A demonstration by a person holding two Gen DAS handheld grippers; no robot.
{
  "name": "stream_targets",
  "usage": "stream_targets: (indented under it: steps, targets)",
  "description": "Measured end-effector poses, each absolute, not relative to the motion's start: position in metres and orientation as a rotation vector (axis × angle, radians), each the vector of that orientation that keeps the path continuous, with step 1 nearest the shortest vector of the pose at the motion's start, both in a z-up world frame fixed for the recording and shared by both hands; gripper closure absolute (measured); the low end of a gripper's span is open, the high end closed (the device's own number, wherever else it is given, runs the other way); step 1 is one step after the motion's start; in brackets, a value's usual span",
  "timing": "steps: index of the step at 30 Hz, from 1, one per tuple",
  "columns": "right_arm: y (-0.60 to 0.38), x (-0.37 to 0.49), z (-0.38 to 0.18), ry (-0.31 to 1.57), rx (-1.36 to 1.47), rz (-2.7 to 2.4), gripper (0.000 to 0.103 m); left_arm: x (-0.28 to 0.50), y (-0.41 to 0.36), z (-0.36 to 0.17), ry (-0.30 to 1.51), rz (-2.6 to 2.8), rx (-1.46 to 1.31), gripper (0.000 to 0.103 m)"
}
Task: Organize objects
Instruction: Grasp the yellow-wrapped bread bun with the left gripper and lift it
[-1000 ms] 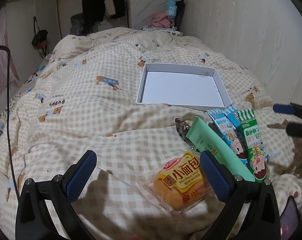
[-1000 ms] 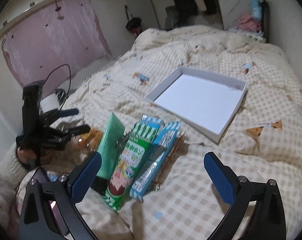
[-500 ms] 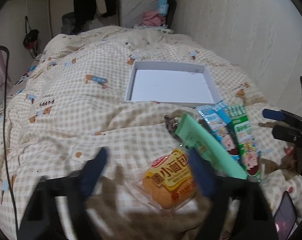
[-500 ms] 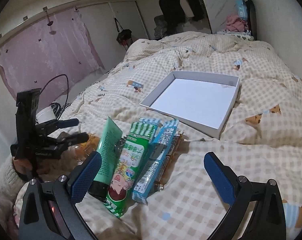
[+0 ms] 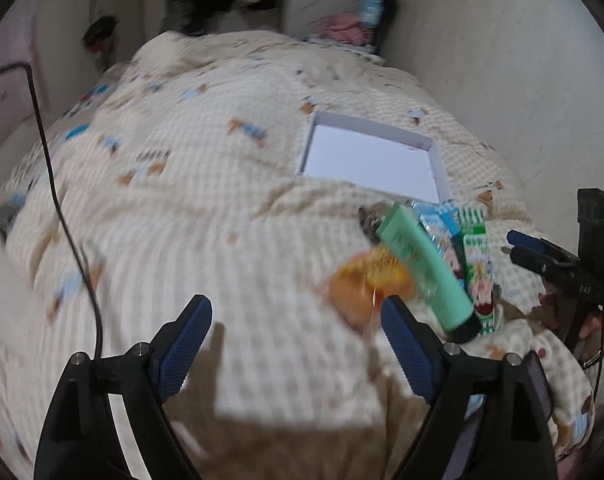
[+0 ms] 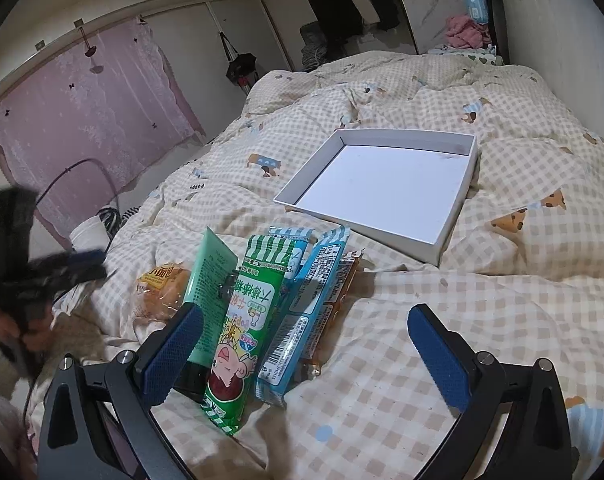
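Observation:
A shallow white box (image 5: 373, 164) (image 6: 381, 184) lies empty on the checked quilt (image 5: 222, 220). In front of it sit a mint-green tube (image 5: 421, 268) (image 6: 210, 280), a green snack pack (image 5: 477, 264) (image 6: 250, 320), a blue snack pack (image 5: 437, 224) (image 6: 305, 308) and a wrapped bread bun (image 5: 365, 284) (image 6: 162, 288). My left gripper (image 5: 296, 340) is blurred and its jaws are opening. Nothing is between them, and the bun lies just beyond its right finger. My right gripper (image 6: 305, 356) stands open just short of the snack packs, touching none.
An orange packet (image 6: 341, 280) shows under the blue pack. A metal clip (image 5: 367, 220) lies by the tube's top. A dark phone (image 5: 537, 376) rests on the quilt near me. A black cable (image 5: 62, 208) hangs at the left. The wall runs along the right.
The left gripper narrowed over the bun, then widened and drew back to the left, so the bun now lies right of its jaws. The right gripper has rolled slightly in place.

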State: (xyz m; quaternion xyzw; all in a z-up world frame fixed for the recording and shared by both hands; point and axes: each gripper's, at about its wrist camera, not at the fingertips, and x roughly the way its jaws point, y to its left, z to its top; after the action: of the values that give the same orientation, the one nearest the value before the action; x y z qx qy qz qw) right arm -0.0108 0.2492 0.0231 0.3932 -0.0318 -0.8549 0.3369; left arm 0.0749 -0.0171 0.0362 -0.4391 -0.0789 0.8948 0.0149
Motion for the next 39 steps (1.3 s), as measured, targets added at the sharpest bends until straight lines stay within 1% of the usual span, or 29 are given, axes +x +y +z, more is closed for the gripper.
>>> stream_targets:
  steps: [2, 4, 7, 13, 15, 17, 19, 20, 23, 28, 34, 38, 39]
  targets:
    - [0.249, -0.012, 0.023, -0.084, 1.025, -2.220, 0.000, 0.077, -0.015, 0.031, -0.279, 2.813, -1.340, 0.014]
    - [0.249, -0.012, 0.022, -0.085, 1.026, -2.215, 0.000, 0.065, -0.010, 0.029, -0.274, 2.817, -1.322, 0.014]
    - [0.249, -0.013, 0.022, -0.087, 1.023, -2.208, 0.000, 0.040, -0.007, 0.030, -0.333, 2.779, -1.181, 0.014]
    - [0.249, -0.012, 0.022, -0.086, 1.023, -2.209, 0.000, -0.014, -0.017, 0.014, -0.512, 2.613, -1.265, 0.014]
    - [0.249, -0.012, 0.022, -0.085, 1.026, -2.208, 0.000, -0.014, -0.018, 0.015, -0.515, 2.560, -1.276, 0.014]
    - [0.249, -0.013, 0.022, -0.088, 1.029, -2.202, 0.000, -0.009, -0.016, 0.019, -0.459, 2.448, -1.277, 0.014]
    - [0.249, -0.015, 0.021, -0.092, 1.035, -2.195, 0.000, -0.003, -0.008, 0.023, -0.319, 2.329, -1.318, 0.014]
    - [0.248, -0.016, 0.020, -0.095, 1.040, -2.189, 0.000, -0.001, -0.002, 0.024, -0.221, 2.270, -1.350, 0.014]
    - [0.248, -0.017, 0.019, -0.093, 1.048, -2.184, 0.000, 0.004, 0.012, 0.019, -0.074, 2.179, -1.432, 0.014]
    - [0.248, -0.019, 0.017, -0.098, 1.042, -2.186, 0.000, -0.004, 0.030, 0.007, 0.057, 2.184, -1.469, 0.014]
    - [0.249, -0.019, 0.016, -0.102, 1.038, -2.183, 0.000, -0.017, 0.039, -0.008, 0.145, 2.173, -1.482, 0.014]
    - [0.250, -0.019, 0.016, -0.108, 1.040, -2.176, 0.000, -0.020, 0.039, -0.013, 0.145, 2.167, -1.496, 0.014]
    - [0.250, -0.019, 0.015, -0.110, 1.042, -2.174, 0.000, -0.022, 0.038, -0.013, 0.125, 2.172, -1.505, 0.015]
